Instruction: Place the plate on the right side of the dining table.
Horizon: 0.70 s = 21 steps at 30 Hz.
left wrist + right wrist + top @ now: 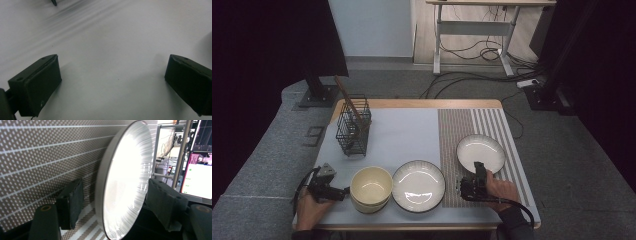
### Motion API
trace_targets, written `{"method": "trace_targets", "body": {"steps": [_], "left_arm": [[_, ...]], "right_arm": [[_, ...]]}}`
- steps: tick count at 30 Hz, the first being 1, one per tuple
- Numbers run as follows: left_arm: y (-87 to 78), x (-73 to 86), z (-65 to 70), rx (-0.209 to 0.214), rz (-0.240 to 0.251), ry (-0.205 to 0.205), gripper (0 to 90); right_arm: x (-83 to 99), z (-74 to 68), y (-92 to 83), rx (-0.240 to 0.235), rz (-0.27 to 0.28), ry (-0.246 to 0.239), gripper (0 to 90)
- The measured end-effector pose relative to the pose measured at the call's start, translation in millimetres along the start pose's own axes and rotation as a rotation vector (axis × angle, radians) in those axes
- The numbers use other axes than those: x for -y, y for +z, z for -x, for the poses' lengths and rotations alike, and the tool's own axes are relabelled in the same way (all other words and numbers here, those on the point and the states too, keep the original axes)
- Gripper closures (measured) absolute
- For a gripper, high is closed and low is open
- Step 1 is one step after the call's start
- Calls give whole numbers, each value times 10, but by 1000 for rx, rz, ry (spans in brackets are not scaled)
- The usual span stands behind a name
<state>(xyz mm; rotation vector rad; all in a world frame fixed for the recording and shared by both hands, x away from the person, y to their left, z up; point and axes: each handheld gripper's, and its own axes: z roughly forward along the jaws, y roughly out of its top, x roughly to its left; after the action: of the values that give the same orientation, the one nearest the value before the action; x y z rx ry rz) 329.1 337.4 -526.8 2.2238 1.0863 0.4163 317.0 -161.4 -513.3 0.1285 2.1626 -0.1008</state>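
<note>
The right gripper (480, 169) sits at the near edge of the small white plate (480, 153), which lies on the striped woven mat (507, 131) at the right of the tabletop (412, 104). In the right gripper view its jaws stand moderately apart with the plate's rim (101, 195) between them: one jaw under the plate against the mat (37, 157), the other over the plate's bright inner face. Both jaws look close to the plate, but whether they press on it is hard to judge from this angle; the gap suggests they have not clamped.

The left gripper (343, 191) rests low at the near left of the tabletop, just beside the cream bowl (371, 189). In the left gripper view its jaws are spread wide, with bare pale-grey cloth (112, 50) between them and nothing held.

A larger dark-rimmed plate (418, 186) lies between the bowl and the mat. A black wire basket (353, 131) with wooden sticks (348, 97) stands toward the far left.
</note>
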Motion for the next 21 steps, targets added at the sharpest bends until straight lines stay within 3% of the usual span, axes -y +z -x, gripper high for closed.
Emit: {"method": "trace_targets", "body": {"steps": [7, 21], "left_arm": [[0, 0, 0, 0, 0, 0, 3], [0, 0, 0, 0, 0, 0, 3]], "right_arm": [[33, 148, -132, 0, 54, 83, 254], [77, 443, -336, -132, 187, 324, 203]]}}
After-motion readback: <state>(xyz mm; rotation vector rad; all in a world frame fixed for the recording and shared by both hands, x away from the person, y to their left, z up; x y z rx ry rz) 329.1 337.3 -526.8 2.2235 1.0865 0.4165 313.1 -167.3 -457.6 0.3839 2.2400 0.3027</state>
